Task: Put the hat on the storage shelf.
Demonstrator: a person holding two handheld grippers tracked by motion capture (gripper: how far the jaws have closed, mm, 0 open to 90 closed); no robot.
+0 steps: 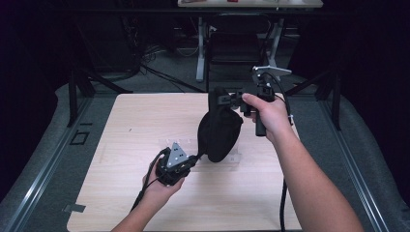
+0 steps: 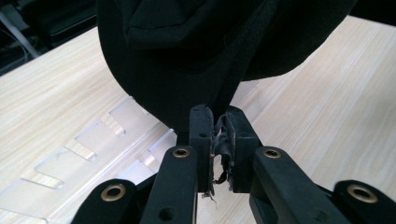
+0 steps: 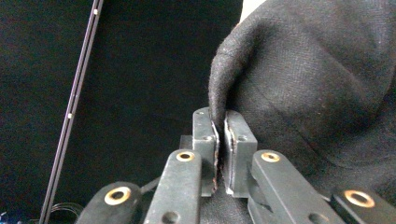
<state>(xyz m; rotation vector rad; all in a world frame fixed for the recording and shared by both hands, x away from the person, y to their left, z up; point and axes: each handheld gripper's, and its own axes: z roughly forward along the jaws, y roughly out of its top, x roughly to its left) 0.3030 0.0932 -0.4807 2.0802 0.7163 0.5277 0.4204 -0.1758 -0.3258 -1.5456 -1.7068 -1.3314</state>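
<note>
The black cloth bag (image 1: pixel 219 129) hangs above the table (image 1: pixel 121 140), over a clear acrylic rack (image 2: pixel 84 149). The right tool (image 1: pixel 231 100) pinches its top edge; the left tool (image 1: pixel 196 158) clamps its lower edge.

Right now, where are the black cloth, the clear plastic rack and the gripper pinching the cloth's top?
black cloth (image 1: pixel 218 133), high view, its bulging middle.
clear plastic rack (image 2: pixel 88 140), left gripper view, one tooth.
right gripper (image 3: pixel 220 122), right gripper view, between its fingertips.
</note>
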